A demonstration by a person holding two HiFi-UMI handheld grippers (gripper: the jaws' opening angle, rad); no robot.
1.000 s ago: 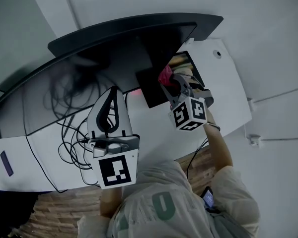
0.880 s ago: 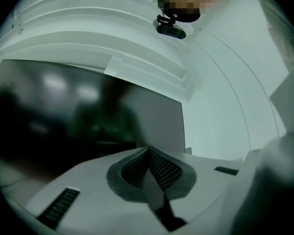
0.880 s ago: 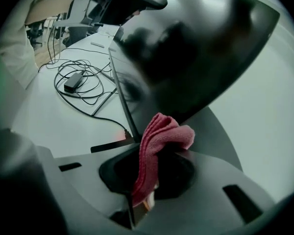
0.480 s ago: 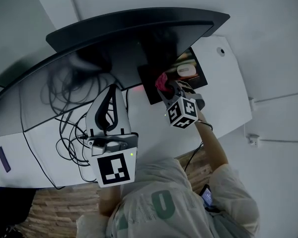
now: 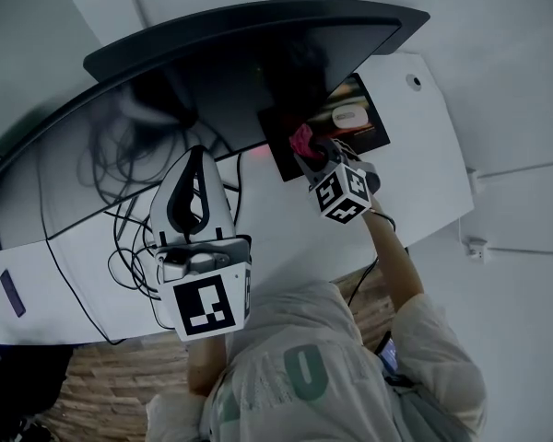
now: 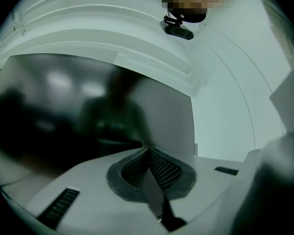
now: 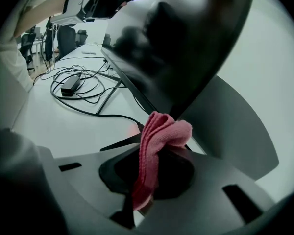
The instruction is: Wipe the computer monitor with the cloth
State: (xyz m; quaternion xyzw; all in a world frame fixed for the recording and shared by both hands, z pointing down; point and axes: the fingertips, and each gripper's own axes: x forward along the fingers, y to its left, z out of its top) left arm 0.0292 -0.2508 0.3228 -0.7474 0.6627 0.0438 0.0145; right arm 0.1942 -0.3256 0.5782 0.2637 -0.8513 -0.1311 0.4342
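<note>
The wide, dark curved monitor (image 5: 258,58) stands along the back of the white desk (image 5: 286,238). My right gripper (image 5: 307,152) is shut on a pink cloth (image 5: 300,139), held at the monitor's lower edge near its right end. In the right gripper view the cloth (image 7: 161,129) bunches up between the jaws, just under the dark screen (image 7: 186,43). My left gripper (image 5: 194,157) hovers over the desk in front of the screen's middle, its jaws shut with nothing in them. The left gripper (image 6: 148,153) faces the dark screen (image 6: 88,111).
Tangled black cables (image 5: 129,247) and a power brick (image 7: 70,87) lie on the desk at the left. A dark mat (image 5: 369,132) with a white mouse (image 5: 348,115) sits under the monitor's right end. The thin stand legs (image 7: 108,99) reach onto the desk.
The right gripper with the cloth has moved a little up and toward the monitor's lower edge, uncovering more of the mat and mouse. The left gripper has drifted slightly left.
</note>
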